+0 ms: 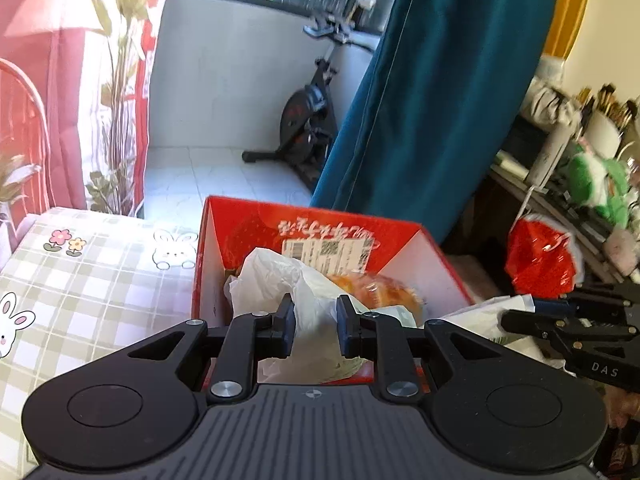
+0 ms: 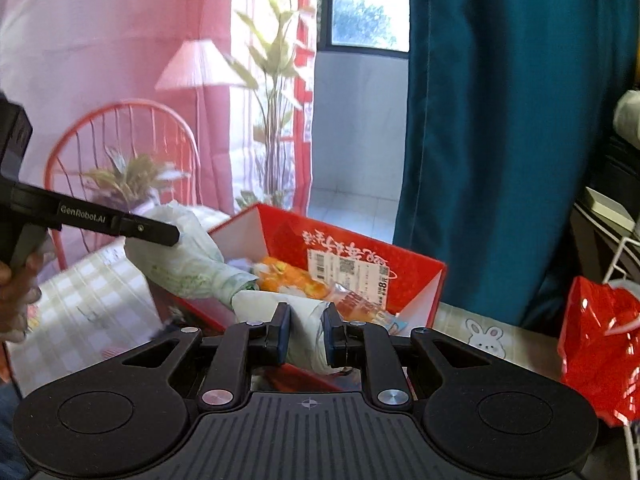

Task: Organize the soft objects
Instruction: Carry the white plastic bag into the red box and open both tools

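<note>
We see a white plastic bag (image 1: 280, 280), crumpled and pale with a faint green print, stretched over the open red cardboard box (image 1: 224, 248). One bunched end is pinched between the fingers (image 1: 286, 320) of our left gripper (image 1: 314, 322); the other twisted end sits between the fingers (image 2: 280, 330) of our right gripper (image 2: 306, 330). Beneath the bag, inside the box, lies an orange packaged bun (image 1: 380, 292) in clear glossy wrap, resting against the inner wall with a white shipping label (image 1: 328, 254).
</note>
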Demonstrator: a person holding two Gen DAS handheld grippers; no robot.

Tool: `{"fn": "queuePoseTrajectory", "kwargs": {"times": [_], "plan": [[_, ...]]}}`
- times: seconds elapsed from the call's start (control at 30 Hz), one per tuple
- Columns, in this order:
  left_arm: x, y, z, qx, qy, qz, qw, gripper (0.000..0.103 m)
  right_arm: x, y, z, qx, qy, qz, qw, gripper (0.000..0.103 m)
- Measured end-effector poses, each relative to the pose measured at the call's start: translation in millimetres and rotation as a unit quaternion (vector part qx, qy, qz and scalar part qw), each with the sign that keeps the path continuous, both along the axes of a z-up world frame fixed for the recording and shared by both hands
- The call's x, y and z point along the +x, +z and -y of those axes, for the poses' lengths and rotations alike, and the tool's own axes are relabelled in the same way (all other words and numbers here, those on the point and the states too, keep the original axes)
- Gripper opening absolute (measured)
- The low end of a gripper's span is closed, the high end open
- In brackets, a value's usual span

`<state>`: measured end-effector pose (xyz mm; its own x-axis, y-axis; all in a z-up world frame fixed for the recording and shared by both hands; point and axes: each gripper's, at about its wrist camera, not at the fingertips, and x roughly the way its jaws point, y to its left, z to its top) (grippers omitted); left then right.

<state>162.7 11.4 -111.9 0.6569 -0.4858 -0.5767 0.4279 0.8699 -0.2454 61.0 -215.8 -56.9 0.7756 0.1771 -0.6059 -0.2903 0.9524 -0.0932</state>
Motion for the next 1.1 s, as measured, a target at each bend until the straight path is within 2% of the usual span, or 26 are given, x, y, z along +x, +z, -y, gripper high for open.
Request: {"fn": "queuePoseTrajectory", "kwargs": {"times": [0.17,0.4,0.6,0.8,1.0,1.07,1.1], "plan": [[28,-23,13,0.037,-0.01,-0.041,0.9984,0.022,30,-17,-1,-0.023,-0.001,-0.038,0.999,0.015],[54,-41,21,0.07,-0.002,-0.059,0.9958,0.022,75,-56,-6,-0.047,-0.004,-0.101,0.994,0.015],[67,-47,26,0.077,0.004,-0.063,0.995,0.022,96,-70,-9,-0.073,0.001,-0.116,0.991,0.016],[66,-52,39,0.092,-0.009,-0.07,0.9933,0.022,110,-75,-8,-0.069,0.0,-0.132,0.989,0.016],[63,-57,40,0.096,-0.013,-0.083,0.9918,0.022,106,-83,-10,-0.058,0.01,-0.152,0.987,0.015],[60,-52,38,0.09,-0.007,-0.076,0.993,0.022,106,-83,-9,-0.052,0.001,-0.154,0.987,0.016],[56,-48,37,0.089,-0.007,-0.065,0.9939,0.026,105,-82,-9,-0.053,-0.003,-0.152,0.987,0.017]]}}
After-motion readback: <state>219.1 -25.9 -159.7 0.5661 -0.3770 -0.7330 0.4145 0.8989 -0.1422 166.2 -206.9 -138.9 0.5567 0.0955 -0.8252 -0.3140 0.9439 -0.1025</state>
